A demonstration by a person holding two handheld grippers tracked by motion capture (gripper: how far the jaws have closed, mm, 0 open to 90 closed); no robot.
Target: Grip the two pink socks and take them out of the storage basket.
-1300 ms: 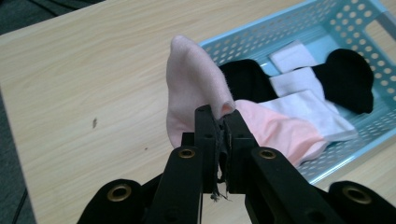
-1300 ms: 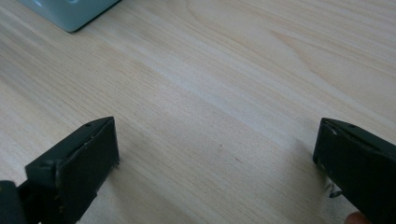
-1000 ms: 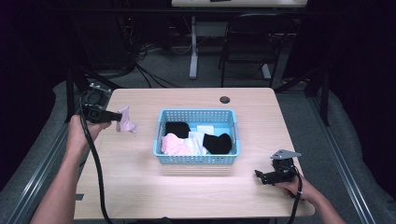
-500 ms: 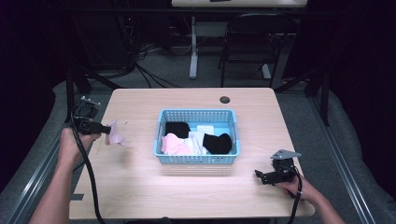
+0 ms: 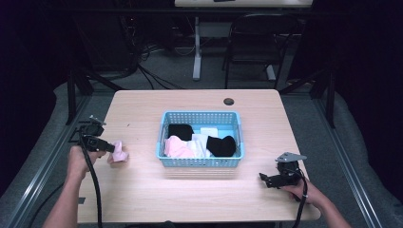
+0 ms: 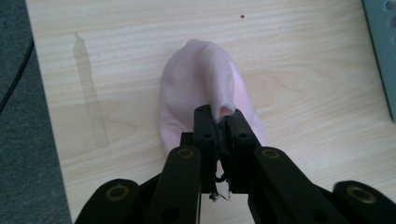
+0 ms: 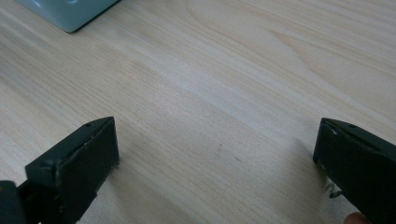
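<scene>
Left gripper (image 5: 110, 147) at lower left of the high view, jaws just eased a touch yet still pinching a fold of the pink sock (image 5: 119, 154), its body resting on the wooden surface (image 5: 142, 199). In the left gripper view, cloth (image 6: 201, 88) bunched up between the black tips. Right gripper (image 5: 264, 178) at lower right, spread wide, low over bare wood. Blue basket (image 5: 202, 162) mid-frame, holding black, pink and white socks.

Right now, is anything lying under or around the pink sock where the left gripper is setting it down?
Nothing visible: the left gripper pinches the pink sock on bare table; the blue basket sits apart from it.
</scene>
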